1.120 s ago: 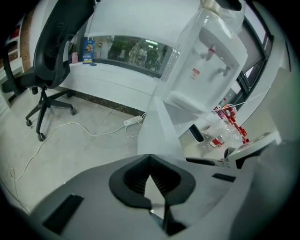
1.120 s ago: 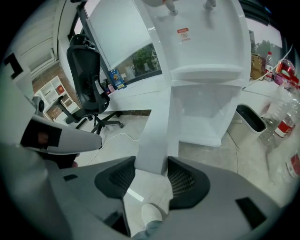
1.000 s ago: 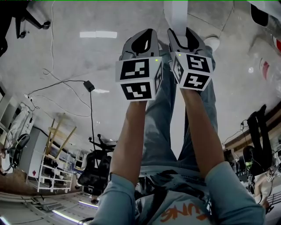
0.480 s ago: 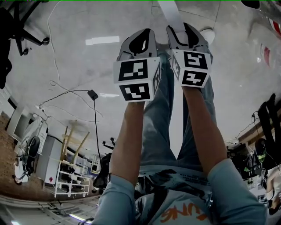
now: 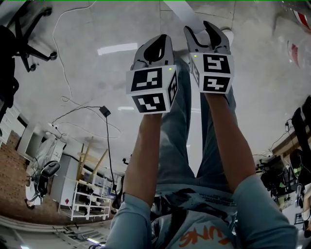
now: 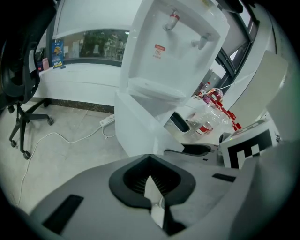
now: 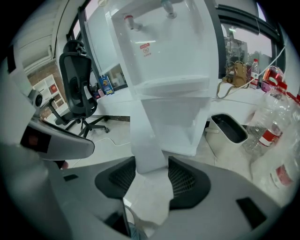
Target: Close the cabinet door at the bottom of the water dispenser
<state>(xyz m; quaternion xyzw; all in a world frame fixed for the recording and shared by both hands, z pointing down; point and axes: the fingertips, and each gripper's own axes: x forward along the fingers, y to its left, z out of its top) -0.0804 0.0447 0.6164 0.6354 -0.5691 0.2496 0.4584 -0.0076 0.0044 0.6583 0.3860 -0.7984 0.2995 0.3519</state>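
The white water dispenser (image 7: 164,51) stands ahead, also in the left gripper view (image 6: 164,56). Its bottom cabinet door (image 7: 147,150) hangs swung out, edge-on toward me, with the open cabinet (image 7: 190,126) behind it. My right gripper (image 7: 151,176) has its jaws wide apart, one on each side of the door's edge, and the pads lie against it. In the head view the door (image 5: 177,10) shows as a white strip running into the right gripper (image 5: 209,30). My left gripper (image 5: 154,46) is beside it, jaws together and empty (image 6: 150,159).
A black office chair (image 7: 77,79) stands left of the dispenser. A power strip with its cable (image 6: 105,121) lies on the floor. A white bin (image 7: 229,127) and several plastic bottles (image 7: 269,126) are to the right. A loose cable (image 5: 104,111) runs behind me.
Both grippers have moved forward together over the floor. The white door strip now slants toward the upper left instead of standing straight up.
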